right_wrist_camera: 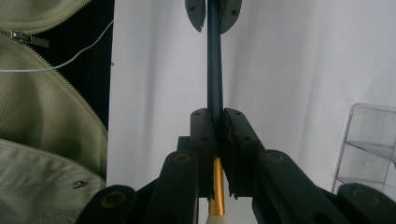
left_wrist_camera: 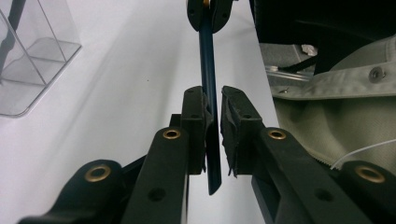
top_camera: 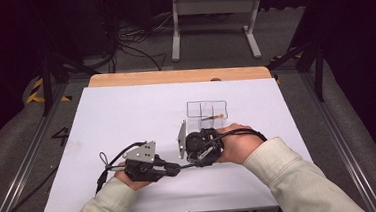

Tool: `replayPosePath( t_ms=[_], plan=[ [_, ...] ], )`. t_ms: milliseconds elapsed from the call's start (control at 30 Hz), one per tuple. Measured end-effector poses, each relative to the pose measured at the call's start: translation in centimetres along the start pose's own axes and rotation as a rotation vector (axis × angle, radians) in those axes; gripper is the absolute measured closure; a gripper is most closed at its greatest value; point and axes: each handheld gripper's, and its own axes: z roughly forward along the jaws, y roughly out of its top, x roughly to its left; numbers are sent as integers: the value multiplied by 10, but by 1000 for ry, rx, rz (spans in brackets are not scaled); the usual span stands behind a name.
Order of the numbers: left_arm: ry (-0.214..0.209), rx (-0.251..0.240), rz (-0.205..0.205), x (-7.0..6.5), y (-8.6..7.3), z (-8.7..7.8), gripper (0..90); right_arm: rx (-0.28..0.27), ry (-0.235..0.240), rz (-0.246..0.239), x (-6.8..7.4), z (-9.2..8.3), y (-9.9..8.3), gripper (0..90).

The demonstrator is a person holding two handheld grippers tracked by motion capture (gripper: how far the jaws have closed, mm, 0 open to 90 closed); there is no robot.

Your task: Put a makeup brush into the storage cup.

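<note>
A brush with a dark blue handle (left_wrist_camera: pixel 208 60), a gold ferrule (right_wrist_camera: pixel 216 186) and pale bristles is held level between the two grippers above the white table sheet (top_camera: pixel 127 120). My right gripper (right_wrist_camera: pixel 217 119) is shut on the handle just ahead of the ferrule; in the high view it (top_camera: pixel 190 162) sits at table centre. My left gripper (left_wrist_camera: pixel 214 100) faces it from the left (top_camera: pixel 177 170). Its jaws straddle the handle's tail end: the handle rests against one pad and a gap shows on the other side.
A clear plastic organiser box (top_camera: pixel 206 112) stands just beyond the right hand, with a thin stick with an orange tip (top_camera: pixel 220 116) inside. The box also appears in the left gripper view (left_wrist_camera: pixel 28 56) and the right gripper view (right_wrist_camera: pixel 369 149). Pale green sleeves come in at the near edge.
</note>
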Motion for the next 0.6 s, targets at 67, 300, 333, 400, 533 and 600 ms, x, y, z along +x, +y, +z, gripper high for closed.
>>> replayPosePath(
  t_ms=[67, 300, 333, 400, 533, 600],
  plan=[
    [1, 11, 0, 0, 0, 1, 812, -6, 0, -7, 0, 0, 0, 831],
    [13, 25, 9, 0, 0, 2, 810, -8, 2, -13, 0, -1, -1, 832],
    [13, 32, 14, 0, 0, 3, 811, -8, 2, -14, 1, -1, -1, 832],
    [13, 37, 21, -1, 0, 3, 826, -11, 2, -14, 1, 0, 0, 831],
    [17, 40, 25, -2, 0, 2, 834, -16, 2, -15, 1, 0, 0, 831],
    [16, 41, 27, -2, 0, 2, 835, -19, 2, -16, 1, 0, 0, 831]
  ],
)
